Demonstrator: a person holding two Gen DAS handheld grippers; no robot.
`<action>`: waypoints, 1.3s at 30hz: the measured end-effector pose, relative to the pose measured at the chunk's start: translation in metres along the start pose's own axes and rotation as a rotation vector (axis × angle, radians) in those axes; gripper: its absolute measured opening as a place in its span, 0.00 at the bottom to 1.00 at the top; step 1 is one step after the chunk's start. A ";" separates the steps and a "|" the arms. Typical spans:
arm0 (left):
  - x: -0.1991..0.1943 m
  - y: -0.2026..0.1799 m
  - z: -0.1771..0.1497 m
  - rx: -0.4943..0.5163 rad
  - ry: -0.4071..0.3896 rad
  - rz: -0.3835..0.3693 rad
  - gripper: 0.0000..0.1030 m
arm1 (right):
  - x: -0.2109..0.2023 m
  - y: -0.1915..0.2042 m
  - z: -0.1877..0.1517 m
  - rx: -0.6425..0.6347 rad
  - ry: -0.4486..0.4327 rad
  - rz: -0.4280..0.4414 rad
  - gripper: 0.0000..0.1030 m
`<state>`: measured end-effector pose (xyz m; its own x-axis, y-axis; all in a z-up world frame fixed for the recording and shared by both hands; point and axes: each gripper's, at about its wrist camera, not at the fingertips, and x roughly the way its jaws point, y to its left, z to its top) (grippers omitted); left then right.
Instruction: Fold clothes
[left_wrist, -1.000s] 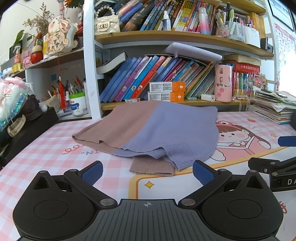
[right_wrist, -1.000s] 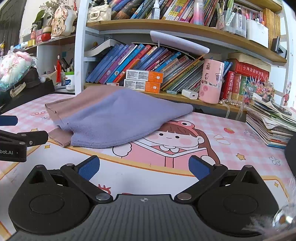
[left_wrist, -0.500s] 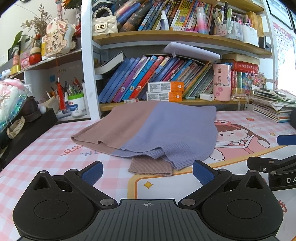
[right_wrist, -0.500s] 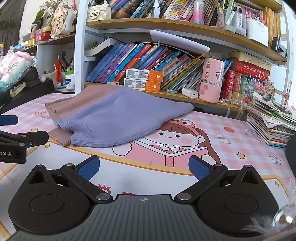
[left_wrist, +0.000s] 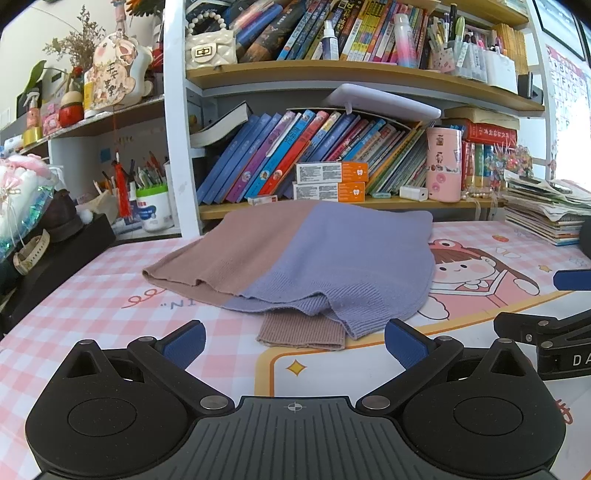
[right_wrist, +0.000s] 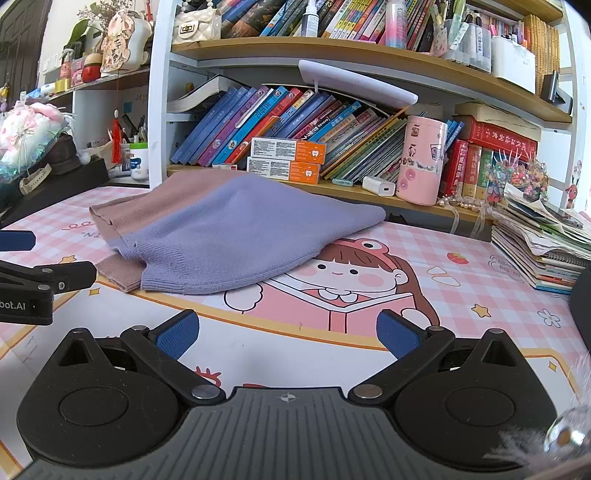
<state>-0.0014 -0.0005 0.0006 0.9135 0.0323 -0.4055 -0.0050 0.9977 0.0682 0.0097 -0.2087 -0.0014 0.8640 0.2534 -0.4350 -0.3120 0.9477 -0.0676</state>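
Centrally in both views lies the sweater (left_wrist: 306, 254), half mauve and half lavender, folded into a flat heap on the mat (left_wrist: 110, 295). In the left wrist view it fills the middle of the frame, the mauve half to the left, the lavender half to the right, with a ribbed mauve cuff (left_wrist: 301, 330) poking out under its near edge. In the right wrist view the sweater (right_wrist: 236, 229) sits left of centre, its right corner lying over the cartoon girl (right_wrist: 340, 273) printed on the mat.

The left gripper (left_wrist: 294, 345) sits at the bottom of its frame, jaws spread wide and empty, blue pads (left_wrist: 184, 341) clear of the cloth, the cuff just beyond the gap. The right gripper (right_wrist: 288, 334) is likewise wide apart and holds nothing, above bare mat near the girl's book, well short of the sweater. Each gripper shows at the edge of the other's view: the right one (left_wrist: 554, 332) at the right edge, the left one (right_wrist: 33, 280) at the left edge.

Behind the sweater, across the upper frame, a shelf (left_wrist: 332, 70) carries leaning books (left_wrist: 295, 155), two orange-and-white boxes (left_wrist: 330, 181) and a pink tin (left_wrist: 443, 164). A paper stack (right_wrist: 543, 240) sits at the right edge.
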 end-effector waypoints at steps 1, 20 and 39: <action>0.000 0.000 0.000 0.001 0.001 0.000 1.00 | 0.000 0.000 0.000 -0.001 0.001 0.001 1.00; 0.002 0.000 0.000 0.006 0.011 -0.003 1.00 | 0.002 0.000 0.000 0.001 0.005 0.003 1.00; -0.001 -0.003 0.000 0.030 -0.002 -0.025 1.00 | 0.002 0.002 -0.001 -0.014 0.002 -0.024 1.00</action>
<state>-0.0023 -0.0040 0.0004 0.9139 0.0071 -0.4059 0.0303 0.9959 0.0857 0.0101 -0.2061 -0.0032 0.8704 0.2304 -0.4352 -0.2971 0.9505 -0.0909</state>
